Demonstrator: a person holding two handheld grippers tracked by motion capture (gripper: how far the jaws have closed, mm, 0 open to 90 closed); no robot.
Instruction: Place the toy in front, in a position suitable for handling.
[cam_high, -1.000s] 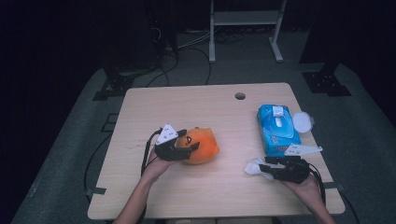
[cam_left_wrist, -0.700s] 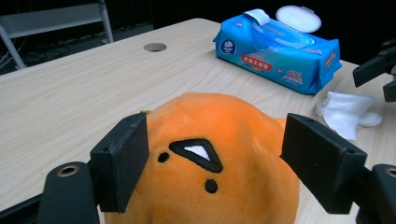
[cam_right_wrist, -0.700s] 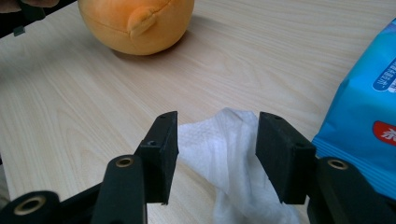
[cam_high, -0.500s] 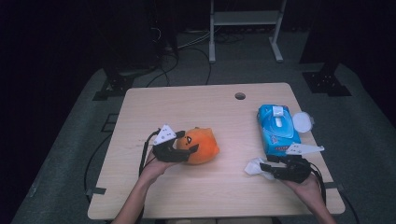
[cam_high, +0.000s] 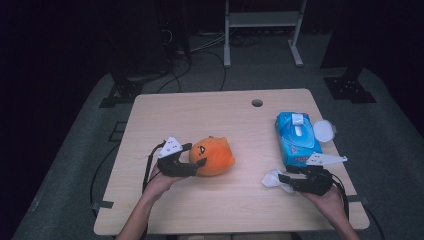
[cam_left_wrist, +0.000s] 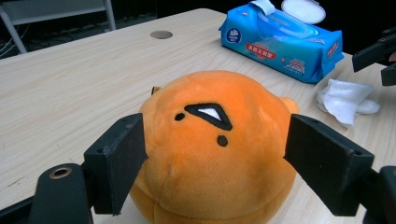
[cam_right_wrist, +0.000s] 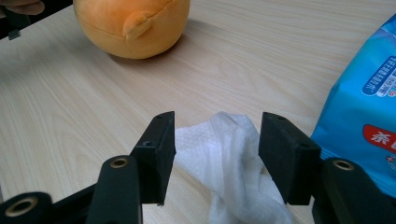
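High view – counter: a pale wooden counter carried everything, with a round hole near its far edge
High view – left gripper: the left gripper lay level at the left half, its jaws on either side of the orange plush toy
High view – right gripper: the right gripper lay near the front right edge, pointing left at a crumpled white wipe
High view – wipes pack: a blue wipes pack lay just beyond the right gripper, its round white lid flipped open to the right

Left gripper view – jaws: both black jaws flanked the plush toy; the left pad lay against its side or nearly so, the right one showed a narrow gap (the jaws had just been opening, so the toy sat loose between them)
Left gripper view – background: the wipes pack and the wipe lay farther off to the right

Right gripper view – jaws: spread apart after just opening, with the wipe lying between them on the counter, neither pad pressing it
Right gripper view – surroundings: the toy rested well apart at the top left, the blue pack close by on the right
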